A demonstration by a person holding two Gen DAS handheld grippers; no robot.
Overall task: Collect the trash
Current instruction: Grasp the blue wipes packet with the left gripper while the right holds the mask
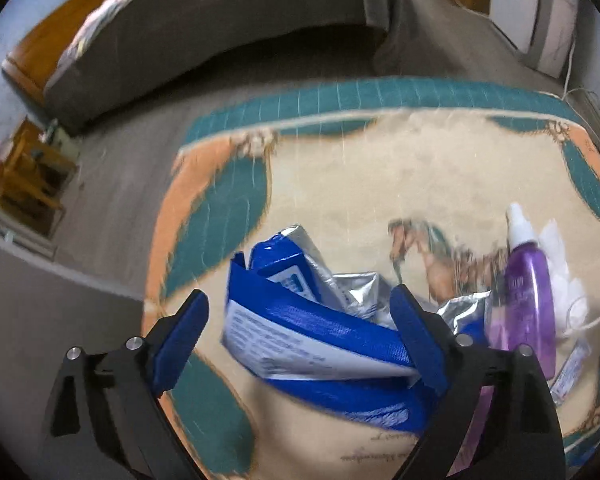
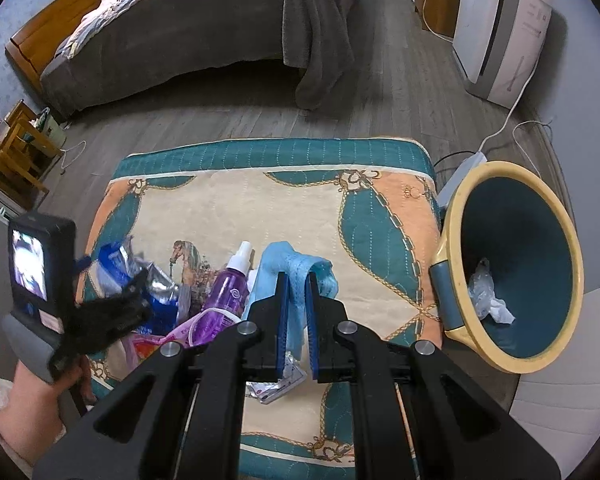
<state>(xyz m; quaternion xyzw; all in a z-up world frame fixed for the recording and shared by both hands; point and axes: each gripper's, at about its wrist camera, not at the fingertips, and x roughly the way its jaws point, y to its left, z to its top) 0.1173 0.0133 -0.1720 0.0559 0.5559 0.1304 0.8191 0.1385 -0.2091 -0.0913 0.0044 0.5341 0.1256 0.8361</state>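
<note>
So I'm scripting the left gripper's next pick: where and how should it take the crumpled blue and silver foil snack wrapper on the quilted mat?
Probably grip the crumpled blue and silver foil snack wrapper across its folded blue band, coming down from above. That band already lies between the open left gripper fingers, and it keeps clear of the purple spray bottle alongside.

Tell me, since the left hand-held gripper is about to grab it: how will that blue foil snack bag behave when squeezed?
The blue snack bag looks torn open and crumpled, so it will likely collapse flat and weigh little. Its glossy film may slip between the open left hand-held gripper.
</note>
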